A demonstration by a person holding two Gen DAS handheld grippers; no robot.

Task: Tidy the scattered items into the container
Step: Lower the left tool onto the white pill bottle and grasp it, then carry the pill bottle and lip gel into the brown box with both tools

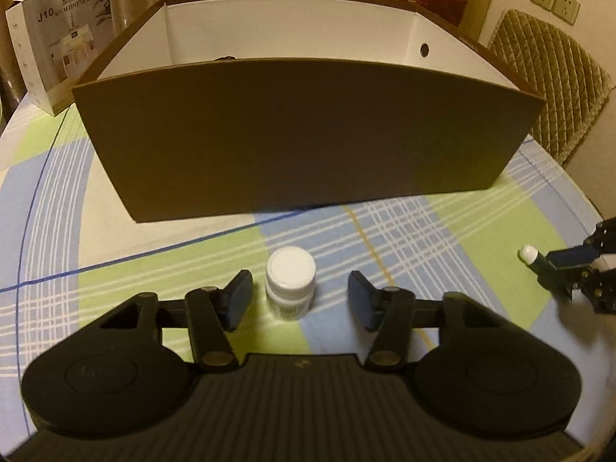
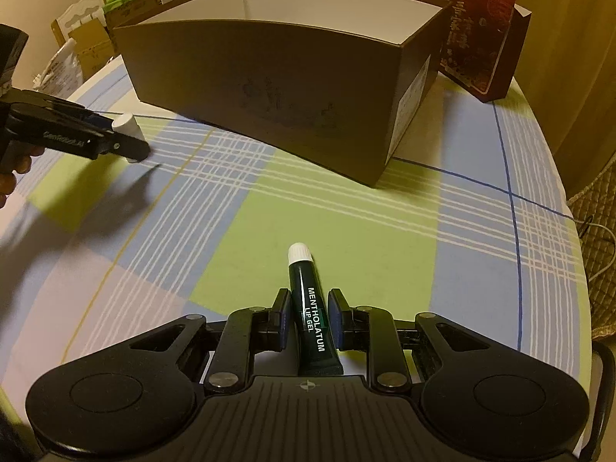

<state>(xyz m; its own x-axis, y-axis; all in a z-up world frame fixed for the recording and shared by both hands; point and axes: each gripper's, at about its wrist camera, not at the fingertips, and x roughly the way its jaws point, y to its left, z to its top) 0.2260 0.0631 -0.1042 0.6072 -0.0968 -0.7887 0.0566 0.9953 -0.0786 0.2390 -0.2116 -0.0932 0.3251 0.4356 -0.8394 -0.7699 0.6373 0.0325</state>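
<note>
Left claw (image 1: 300, 300) stands with its fingers spread apart on either side of a small white jar (image 1: 291, 281), neither pad touching it. That jar sits upright on the worktop (image 1: 462, 238), capped in white, just in front of the brown container (image 1: 308, 134). Seen from the right wrist camera, the left claw (image 2: 133, 142) comes in from the left edge with the white jar (image 2: 127, 125) between its fingers.

Right claw (image 2: 308, 321) has its fingers drawn close around a dark green tube (image 2: 312, 308) printed MENTHOLATUM LIP GEL, the pads at or nearly at the tube's sides; whether they actually press it I cannot tell. The tube lies along the claw's axis, its white cap pointing away toward the container (image 2: 269, 96). From the left wrist view the right claw (image 1: 569, 265) shows at the right edge with the tube (image 1: 533, 256), white cap foremost.

The container is an open cardboard box, brown outside and white within, standing on the checked green, blue and white cloth that covers the worktop (image 2: 385, 231). Behind it stand a humidifier box (image 1: 57, 38) on the left and a red box (image 2: 481, 38) on the right. A quilted chair back (image 1: 546, 88) rises beyond the worktop's right edge.
</note>
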